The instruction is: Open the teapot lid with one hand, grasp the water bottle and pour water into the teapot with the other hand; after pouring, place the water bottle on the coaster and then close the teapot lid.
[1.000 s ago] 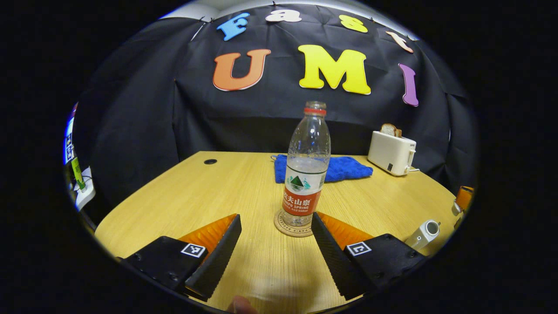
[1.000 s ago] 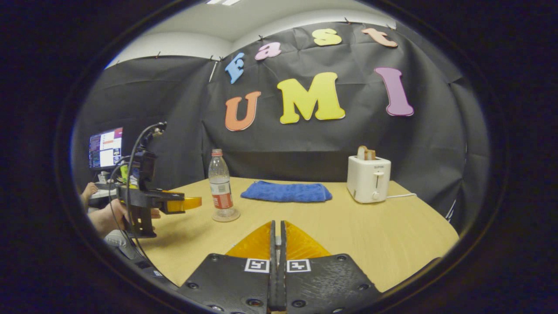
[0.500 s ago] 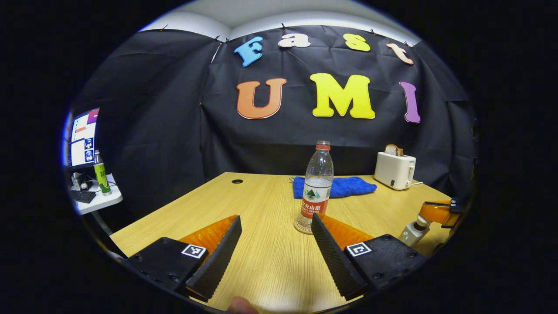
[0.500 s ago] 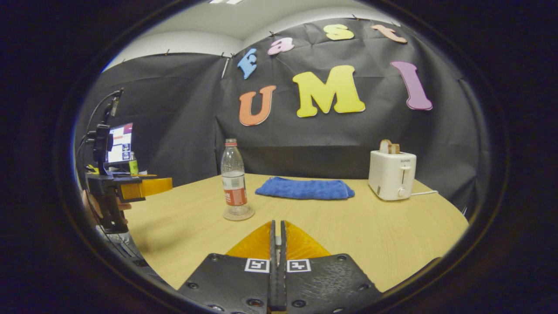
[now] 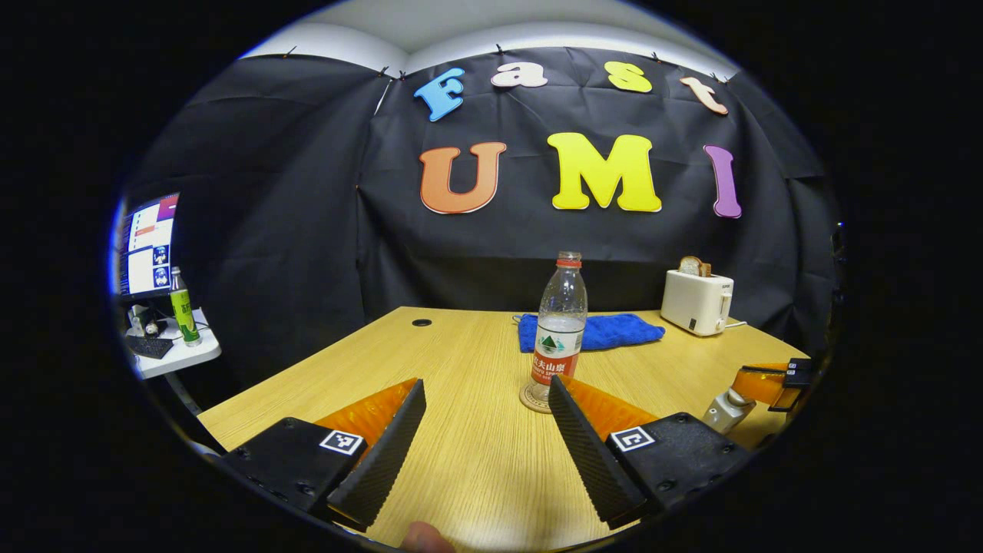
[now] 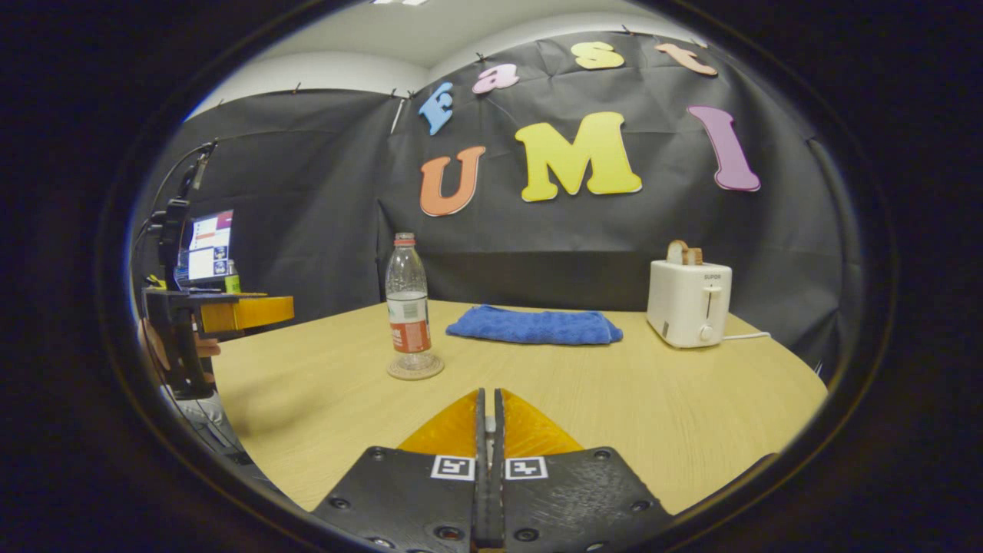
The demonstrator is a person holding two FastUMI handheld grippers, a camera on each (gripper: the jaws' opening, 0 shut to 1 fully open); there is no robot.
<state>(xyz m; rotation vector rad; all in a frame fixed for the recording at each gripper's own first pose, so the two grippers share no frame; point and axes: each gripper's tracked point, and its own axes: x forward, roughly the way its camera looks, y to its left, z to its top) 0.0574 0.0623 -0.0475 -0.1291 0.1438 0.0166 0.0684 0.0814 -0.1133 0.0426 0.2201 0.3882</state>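
A clear water bottle point(image 5: 559, 326) with a red label stands upright on a round cork coaster point(image 5: 530, 400) on the wooden table point(image 5: 461, 361). My left gripper point(image 5: 485, 385) is open, held back from the bottle with nothing between its fingers. In the right gripper view the same bottle point(image 6: 407, 303) and coaster point(image 6: 415, 369) stand left of centre, and the left gripper point(image 6: 230, 313) hovers at the far left in a hand. My right gripper point(image 6: 488, 395) is shut and empty over the near table. It also shows low at the right point(image 5: 764, 382) in the left gripper view.
A blue folded towel point(image 6: 534, 326) lies behind the bottle and a white toaster point(image 6: 687, 303) with bread stands at the back right. A monitor point(image 5: 146, 246) and a green bottle point(image 5: 181, 307) sit on a side table off the left edge.
My left gripper has drawn back and up from the bottle, still open; the bottle stays on the coaster. The right gripper stays shut and has shifted only slightly.
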